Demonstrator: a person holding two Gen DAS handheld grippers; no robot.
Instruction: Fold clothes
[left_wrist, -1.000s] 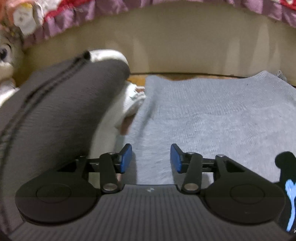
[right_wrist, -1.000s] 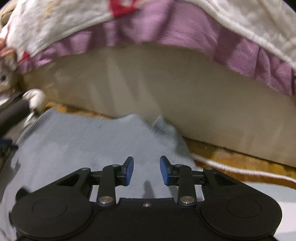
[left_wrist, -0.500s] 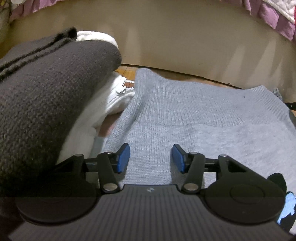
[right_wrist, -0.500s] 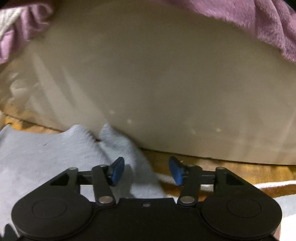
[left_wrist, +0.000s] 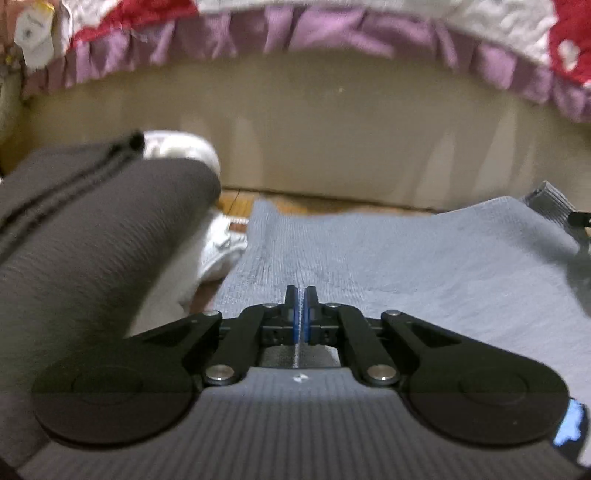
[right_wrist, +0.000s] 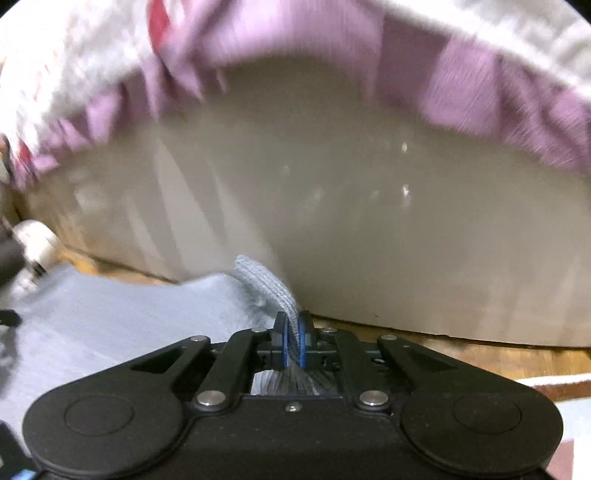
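Two tools are both clenched on the same grey knit garment (left_wrist: 406, 258), which lies spread on the wooden floor (right_wrist: 461, 350) in front of a bed. The left tool (left_wrist: 302, 299) has its blue pads pressed together with only a thin line of grey fabric between them, pinching the near edge of the cloth; the rest of the garment stretches ahead of it and off to its right, fairly flat with a few shallow ripples. The right tool (right_wrist: 291, 328) grips the garment's far right corner: a ribbed strip of the knit rises out from between its pads and curls up and back toward the left, and more grey cloth bunches behind the pads inside the tool's frame.

Just to the left of the left tool sits a stack of folded clothes: a thick dark grey folded piece (left_wrist: 92, 229) on top, with a white garment (left_wrist: 218, 243) showing beneath it and behind it, its edge touching or nearly touching the grey knit. Ahead of both tools stands the beige side of the bed base (left_wrist: 332, 140), and above that hangs a purple ruffled bed skirt (left_wrist: 332, 33) under a white and red patterned cover (left_wrist: 498, 14). Both views are somewhat blurred.
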